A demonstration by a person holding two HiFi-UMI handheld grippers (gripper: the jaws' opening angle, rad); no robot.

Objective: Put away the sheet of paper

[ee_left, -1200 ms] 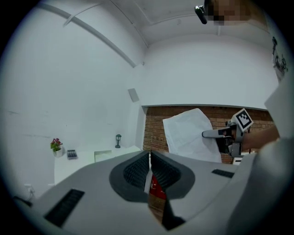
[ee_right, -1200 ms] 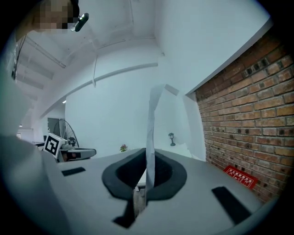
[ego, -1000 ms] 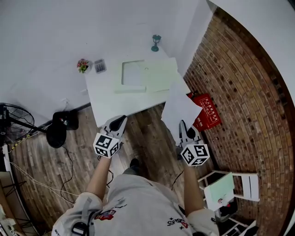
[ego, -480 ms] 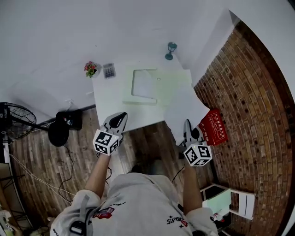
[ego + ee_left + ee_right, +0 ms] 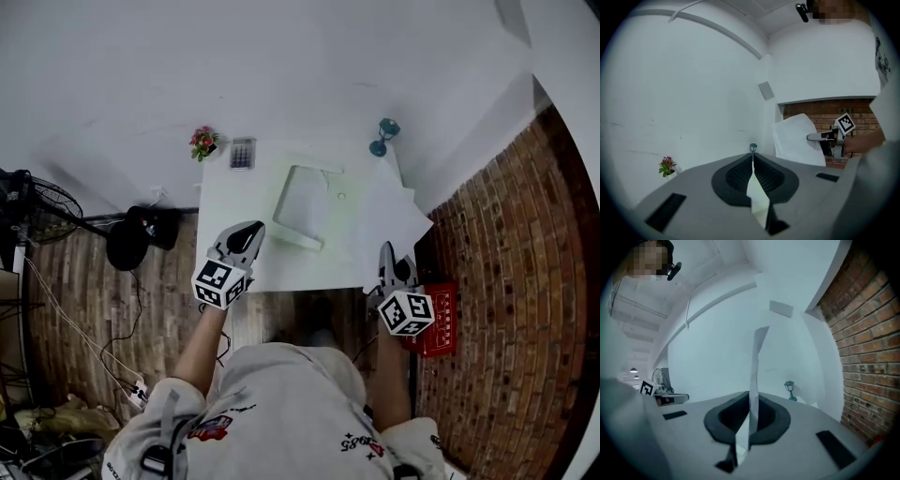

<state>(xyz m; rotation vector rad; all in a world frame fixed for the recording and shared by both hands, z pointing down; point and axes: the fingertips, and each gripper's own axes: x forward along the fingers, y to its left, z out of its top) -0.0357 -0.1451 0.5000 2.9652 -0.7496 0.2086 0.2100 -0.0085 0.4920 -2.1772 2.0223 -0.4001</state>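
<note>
- Right gripper (image 5: 386, 251) clenched on the sheet of paper (image 5: 392, 208), pinching its near edge; in the right gripper view the sheet (image 5: 753, 371) shows edge-on, rising straight up from between the jaws
- Left gripper (image 5: 247, 231) jaws together, nothing held, above the near side of the counter (image 5: 220, 211)
- Sheet is in the air over the counter's right end, just beside a pale green holder (image 5: 305, 204) (folder or tray, cannot tell); not lying flat
- Handling, as judged: very light, thin, floppy; a one-edge pinch lets it sag and flap; creases easily, tears if tugged
- Best hold: a margin, pinched flat; left gripper could take the opposite edge to steady it
- Likely slick and hard to lift again once flat on the counter
</note>
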